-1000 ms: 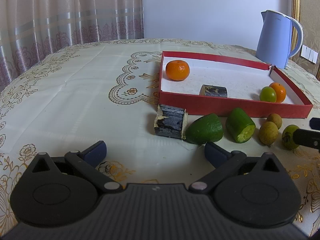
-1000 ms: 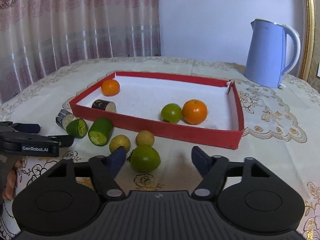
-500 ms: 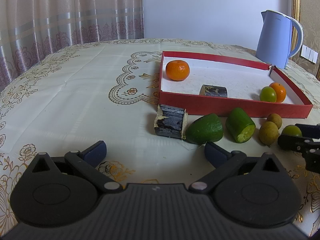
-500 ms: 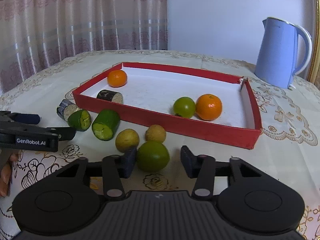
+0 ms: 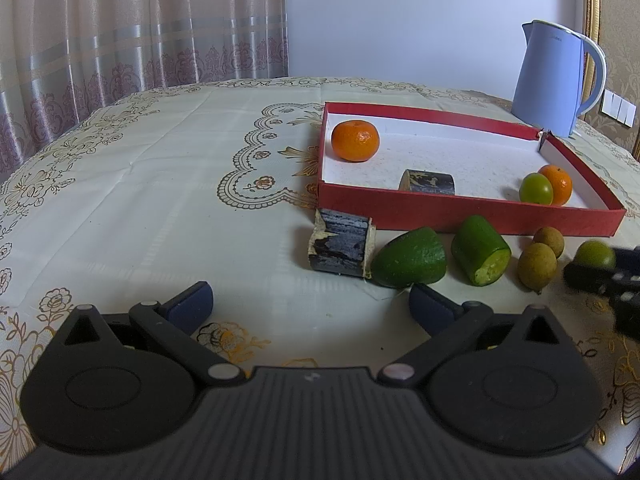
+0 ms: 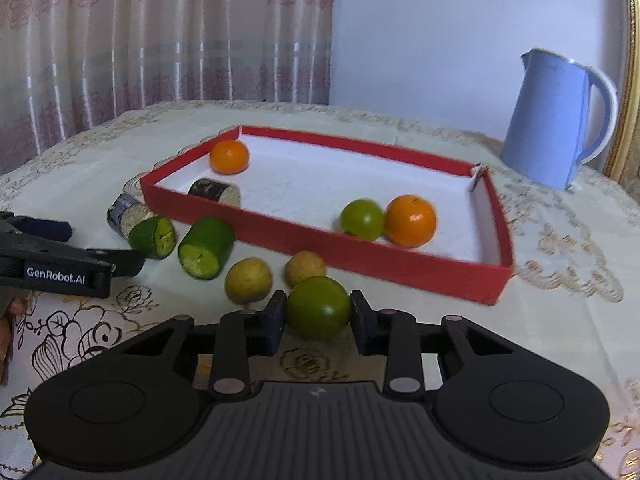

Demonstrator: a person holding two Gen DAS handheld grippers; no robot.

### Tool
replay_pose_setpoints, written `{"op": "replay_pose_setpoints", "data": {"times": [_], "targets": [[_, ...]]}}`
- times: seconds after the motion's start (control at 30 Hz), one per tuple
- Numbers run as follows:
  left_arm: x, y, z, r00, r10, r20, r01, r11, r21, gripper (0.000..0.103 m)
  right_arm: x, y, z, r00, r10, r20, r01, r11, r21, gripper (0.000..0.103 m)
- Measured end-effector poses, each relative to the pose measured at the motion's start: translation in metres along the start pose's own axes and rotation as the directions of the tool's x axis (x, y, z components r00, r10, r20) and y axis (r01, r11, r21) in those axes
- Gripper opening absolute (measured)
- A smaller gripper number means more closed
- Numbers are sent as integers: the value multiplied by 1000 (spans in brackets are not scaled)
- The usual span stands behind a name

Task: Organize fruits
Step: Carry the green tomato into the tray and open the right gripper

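Observation:
My right gripper (image 6: pixel 318 316) is shut on a green lime (image 6: pixel 319 307) and holds it just above the tablecloth, in front of the red tray (image 6: pixel 408 270). The lime also shows at the right edge of the left wrist view (image 5: pixel 595 254). The tray (image 5: pixel 460 212) holds two oranges (image 5: pixel 355 141) (image 6: pixel 410 221), a green lime (image 6: pixel 362 219) and a dark cane piece (image 5: pixel 428 181). Before the tray lie two green cut pieces (image 5: pixel 410 258) (image 5: pixel 482 250), two brown longans (image 5: pixel 537 267) (image 5: pixel 549 240) and a dark cane piece (image 5: pixel 340 248). My left gripper (image 5: pixel 310 306) is open and empty, near the cane piece.
A blue kettle (image 5: pixel 554 80) (image 6: pixel 556 120) stands behind the tray's far right corner. The round table carries a cream embroidered cloth (image 5: pixel 160 184). Curtains hang behind on the left. My left gripper shows at the left in the right wrist view (image 6: pixel 56 260).
My right gripper has closed on the green lime and lifted it slightly while moving toward the tray. My left gripper has stayed still and open.

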State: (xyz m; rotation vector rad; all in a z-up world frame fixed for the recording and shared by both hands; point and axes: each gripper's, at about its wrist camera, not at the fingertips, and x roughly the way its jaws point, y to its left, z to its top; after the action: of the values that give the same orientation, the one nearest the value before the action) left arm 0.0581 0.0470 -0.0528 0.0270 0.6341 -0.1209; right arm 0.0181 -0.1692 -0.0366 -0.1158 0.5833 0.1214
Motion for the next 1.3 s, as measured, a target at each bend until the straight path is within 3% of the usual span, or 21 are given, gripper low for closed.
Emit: {"op": "replay_pose_setpoints", "data": {"times": [0.23, 0.53, 0.7, 0.83, 0.97, 1.3], "targets": [[0, 0, 0, 1000, 0, 0, 0, 1000, 0, 103, -18, -22, 18, 988, -120, 99, 119, 993, 10, 33], [0, 0, 0, 1000, 0, 0, 0, 1000, 0, 103, 6, -54, 40, 971, -219, 97, 213, 975, 70, 33], [0, 0, 0, 1000, 0, 0, 0, 1000, 0, 103, 35, -67, 54, 960, -272, 59, 266, 959, 102, 33], [0, 0, 0, 1000, 0, 0, 0, 1000, 0, 103, 55, -76, 62, 967, -255, 17, 251, 958, 137, 33], [0, 0, 0, 1000, 0, 0, 0, 1000, 0, 103, 76, -82, 66, 953, -302, -25, 302, 939, 164, 33], [0, 0, 0, 1000, 0, 0, 0, 1000, 0, 103, 96, -91, 63, 955, -286, -82, 297, 934, 198, 33]]}}
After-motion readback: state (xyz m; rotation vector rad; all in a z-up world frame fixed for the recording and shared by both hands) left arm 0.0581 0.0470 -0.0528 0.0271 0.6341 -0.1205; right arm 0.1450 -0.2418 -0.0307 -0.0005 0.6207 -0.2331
